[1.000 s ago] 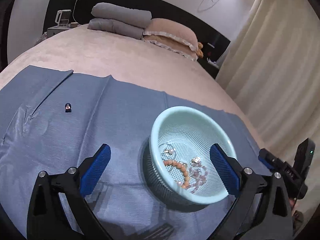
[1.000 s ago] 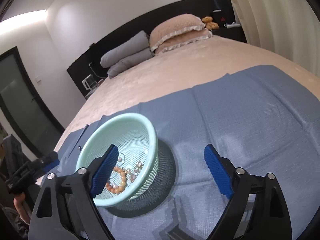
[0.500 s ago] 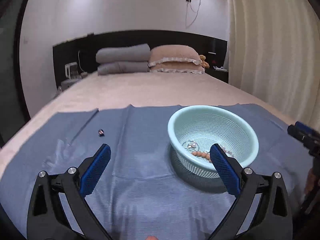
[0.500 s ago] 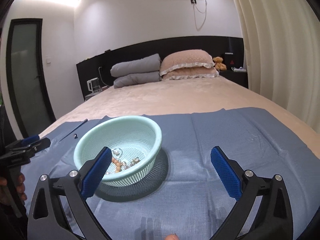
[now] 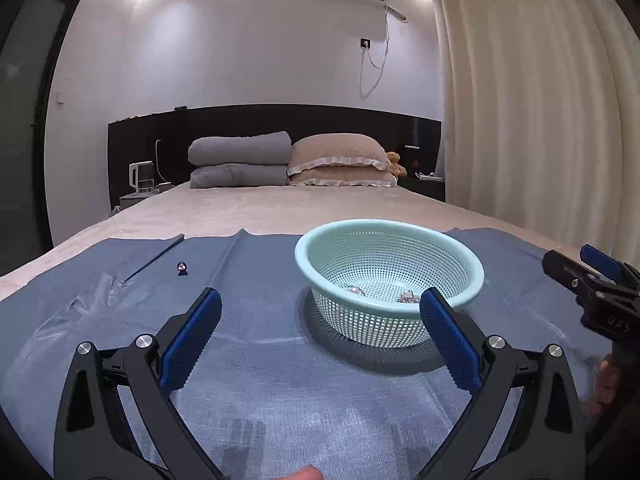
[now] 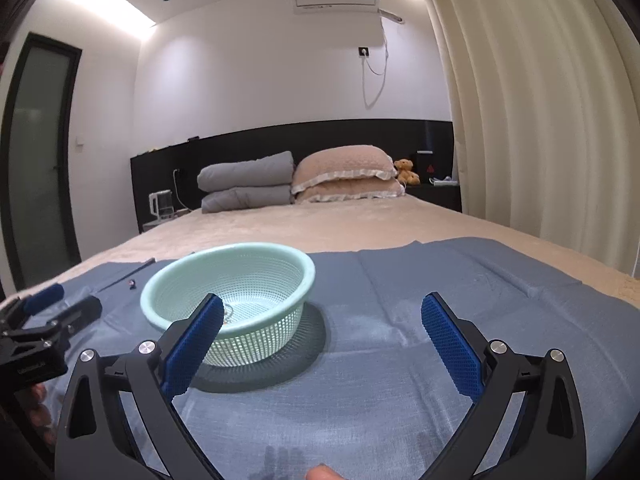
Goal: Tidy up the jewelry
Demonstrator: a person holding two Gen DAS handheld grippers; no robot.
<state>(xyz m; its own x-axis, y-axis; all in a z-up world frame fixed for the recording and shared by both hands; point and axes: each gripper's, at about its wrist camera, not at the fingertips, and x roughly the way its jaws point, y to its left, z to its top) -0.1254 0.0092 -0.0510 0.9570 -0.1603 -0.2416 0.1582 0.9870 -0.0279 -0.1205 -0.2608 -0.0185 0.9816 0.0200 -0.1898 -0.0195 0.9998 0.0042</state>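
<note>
A mint-green mesh basket (image 5: 400, 236) (image 6: 188, 270) stands on a blue cloth (image 5: 260, 360) (image 6: 400, 320) spread over the bed. Silvery jewelry pieces (image 5: 408, 297) show at its bottom; most of its contents are hidden by the rim. A small dark bead-like piece (image 5: 182, 267) (image 6: 131, 282) lies alone on the cloth, left of the basket. My left gripper (image 5: 320, 312) is open, low over the cloth in front of the basket, nothing between its blue pads. My right gripper (image 6: 322, 316) is open too, just right of the basket, and empty.
Grey and beige pillows (image 5: 288, 160) lie at the headboard, with a small teddy bear (image 6: 407, 171) beside them. A cream curtain (image 5: 540, 100) hangs along the right. A nightstand with a white appliance (image 5: 141, 178) is at the far left. Each gripper shows at the other view's edge.
Both grippers rolled level, dropped lower and pulled back from the basket, so the view went from looking down into it to looking across its rim. The right jaws widened slightly.
</note>
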